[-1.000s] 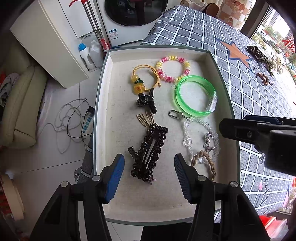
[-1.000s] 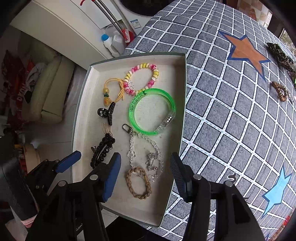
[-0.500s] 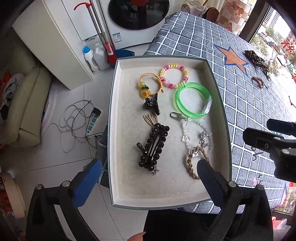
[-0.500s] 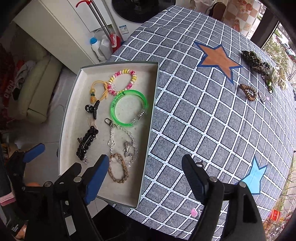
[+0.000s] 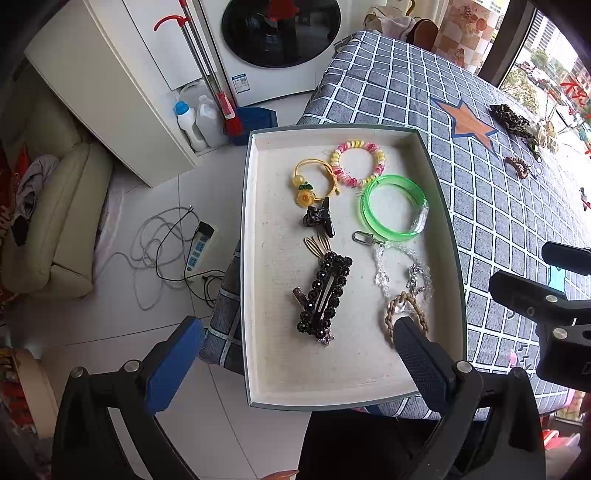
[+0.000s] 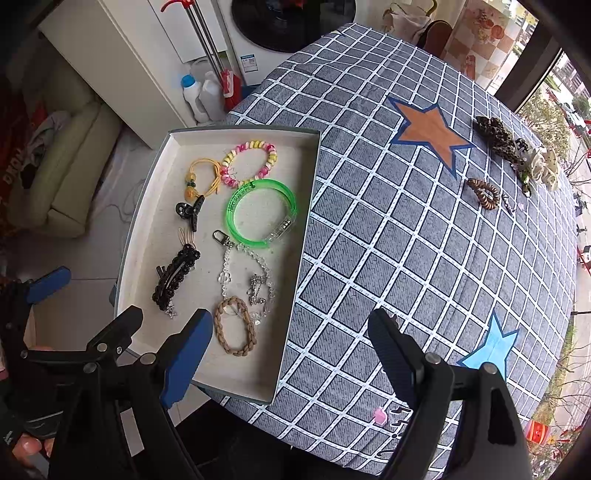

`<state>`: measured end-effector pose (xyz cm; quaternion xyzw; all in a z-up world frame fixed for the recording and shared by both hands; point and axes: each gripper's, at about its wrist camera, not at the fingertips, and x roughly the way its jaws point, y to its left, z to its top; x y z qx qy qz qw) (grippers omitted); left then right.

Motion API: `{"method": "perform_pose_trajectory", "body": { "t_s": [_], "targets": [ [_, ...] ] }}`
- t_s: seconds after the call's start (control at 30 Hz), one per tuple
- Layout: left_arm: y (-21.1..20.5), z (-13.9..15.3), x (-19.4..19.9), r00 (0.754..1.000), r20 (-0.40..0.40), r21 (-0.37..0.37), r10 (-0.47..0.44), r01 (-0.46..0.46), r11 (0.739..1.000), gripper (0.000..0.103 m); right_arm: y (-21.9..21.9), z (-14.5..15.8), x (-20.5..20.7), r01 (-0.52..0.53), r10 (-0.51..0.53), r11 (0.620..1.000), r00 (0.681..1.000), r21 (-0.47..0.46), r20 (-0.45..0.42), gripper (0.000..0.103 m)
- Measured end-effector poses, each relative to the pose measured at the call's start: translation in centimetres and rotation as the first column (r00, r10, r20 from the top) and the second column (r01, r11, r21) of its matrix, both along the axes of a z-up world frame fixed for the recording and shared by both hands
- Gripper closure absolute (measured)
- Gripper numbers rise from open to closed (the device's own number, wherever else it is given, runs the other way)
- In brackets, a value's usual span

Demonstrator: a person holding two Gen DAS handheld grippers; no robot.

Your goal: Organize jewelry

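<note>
A cream tray at the table's left edge holds a green bangle, a pink-yellow bead bracelet, a yellow hair tie, a black claw clip, a black beaded barrette, a crystal chain and a braided band. My left gripper is open and empty, raised above the tray's near end. My right gripper is open and empty, above the tray's right rim.
On the checked tablecloth far right lie a leopard scrunchie, a brown coil tie, a white scrunchie and small clips. Left of the table are floor cables, bottles and a washing machine.
Both grippers have opened wide and pulled back and up from the tray. The right gripper has swung rightward toward the tablecloth. Nothing in the tray has moved.
</note>
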<state>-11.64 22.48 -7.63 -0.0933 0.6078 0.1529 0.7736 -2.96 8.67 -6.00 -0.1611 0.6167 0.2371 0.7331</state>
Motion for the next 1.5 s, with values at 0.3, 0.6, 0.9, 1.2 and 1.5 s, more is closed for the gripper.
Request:
{"method": "perform_pose_trajectory", "body": {
  "t_s": [0.3, 0.6, 0.9, 1.2, 1.5],
  "targets": [
    [-0.09, 0.24, -0.27, 1.0, -0.005, -0.003, -0.005, 0.005, 1.0, 0.0, -0.02, 0.34, -0.16, 0.001, -0.001, 1.0, 1.0, 0.0, 0.001, 0.015],
    [-0.19, 0.28, -0.31, 1.0, -0.007, -0.002, -0.005, 0.005, 1.0, 0.0, -0.02, 0.48, -0.5, 0.0, 0.0, 1.0, 1.0, -0.002, 0.003, 0.015],
    [-0.24, 0.32, -0.33, 1.0, -0.007, -0.001, -0.009, 0.009, 1.0, 0.0, -0.07, 0.54, -0.5, -0.003, 0.003, 1.0, 1.0, -0.002, 0.004, 0.015],
    [-0.33, 0.36, -0.37, 1.0, -0.009, 0.001, -0.012, 0.012, 1.0, 0.0, -0.09, 0.67, -0.64, -0.006, 0.006, 1.0, 1.0, -0.001, 0.002, 0.015],
    [-0.41, 0.32, -0.52, 1.0, -0.01, 0.004, -0.012, 0.012, 1.0, 0.0, -0.07, 0.74, -0.75, -0.007, 0.007, 1.0, 1.0, 0.0, 0.003, 0.015]
  ]
}}
